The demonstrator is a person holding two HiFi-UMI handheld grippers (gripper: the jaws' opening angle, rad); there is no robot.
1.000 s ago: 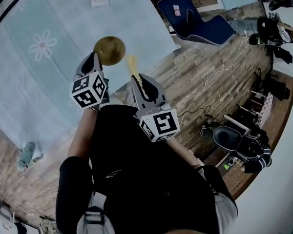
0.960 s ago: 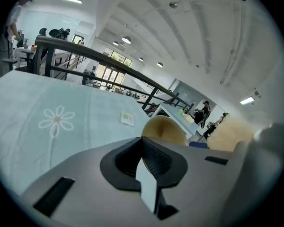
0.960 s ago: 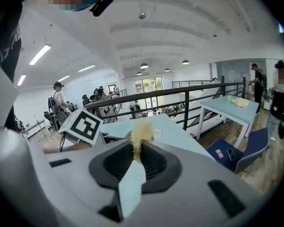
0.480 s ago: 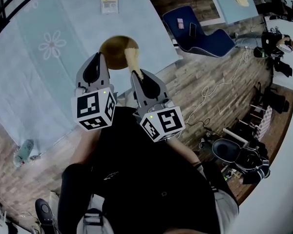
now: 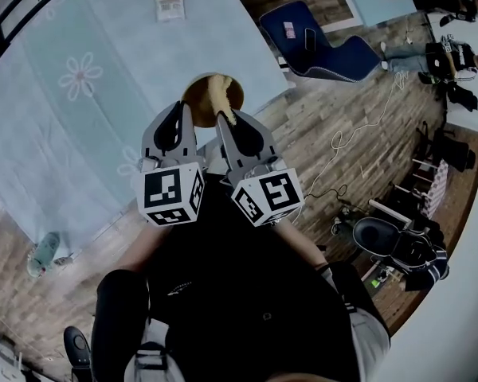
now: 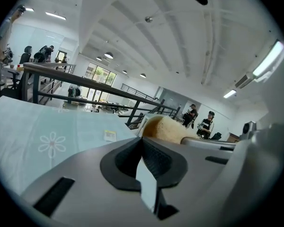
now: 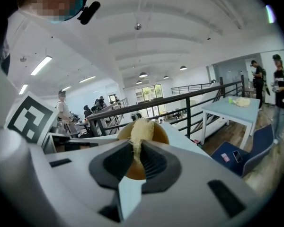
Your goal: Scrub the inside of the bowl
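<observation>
A brown wooden bowl (image 5: pixel 201 95) stands near the right edge of the table (image 5: pixel 80 134). My right gripper (image 5: pixel 229 122) is shut on a pale yellow fibrous scrubber (image 5: pixel 218 94), whose far end reaches over the bowl's inside. The right gripper view shows the scrubber (image 7: pixel 138 129) sticking up from between the jaws of the right gripper (image 7: pixel 134 157), in front of the bowl (image 7: pixel 160 135). My left gripper (image 5: pixel 178 113) is close to the bowl's left rim, its jaws together with nothing between them. In the left gripper view the bowl (image 6: pixel 162 128) shows beyond the left gripper (image 6: pixel 142 143), to the right.
A light blue cloth with a white flower print (image 5: pixel 81 78) covers the table, and a small yellow-white packet (image 5: pixel 170 6) lies at its far side. Right of the table are wooden floor, a blue seat (image 5: pixel 319 42) and loose cables (image 5: pixel 342 134). Other people stand farther off.
Both grippers have closed in on the bowl. The scrubber's tip, beside the bowl a second ago, now lies over its inside, and the left gripper has come up to the left rim.
</observation>
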